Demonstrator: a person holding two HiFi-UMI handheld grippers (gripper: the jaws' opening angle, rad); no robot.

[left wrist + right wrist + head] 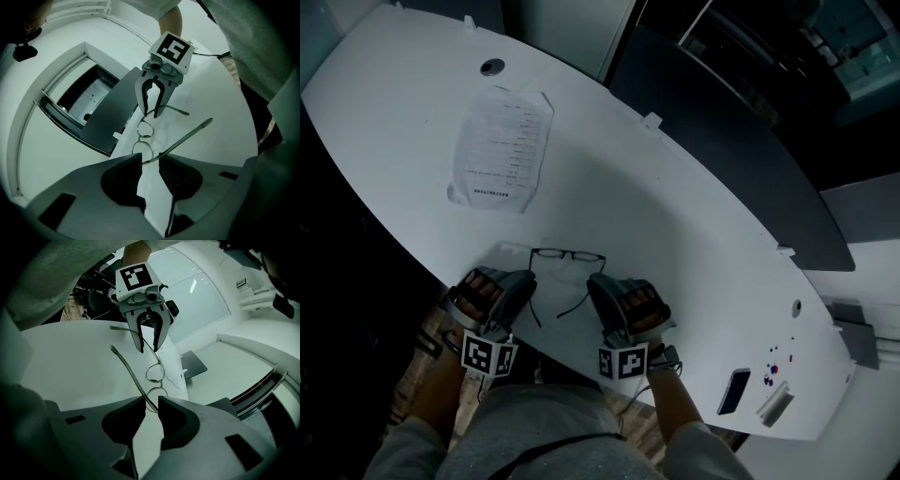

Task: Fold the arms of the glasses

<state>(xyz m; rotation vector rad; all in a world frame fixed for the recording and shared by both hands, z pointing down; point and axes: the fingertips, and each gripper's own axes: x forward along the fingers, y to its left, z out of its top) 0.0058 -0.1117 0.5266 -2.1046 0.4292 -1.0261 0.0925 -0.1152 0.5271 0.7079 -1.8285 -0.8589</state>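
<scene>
No words or numbers can be read. The paper sheet (pixel 502 145) near the desk's (pixel 675 234) far left edge carries print too small to make out. The cubes on the left gripper (pixel 523 279) and right gripper (pixel 596 283) show only square markers.

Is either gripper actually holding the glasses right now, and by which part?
Neither grips yet. Left gripper and right gripper each straddle a temple of the glasses near its hinge, jaws apart.
</scene>
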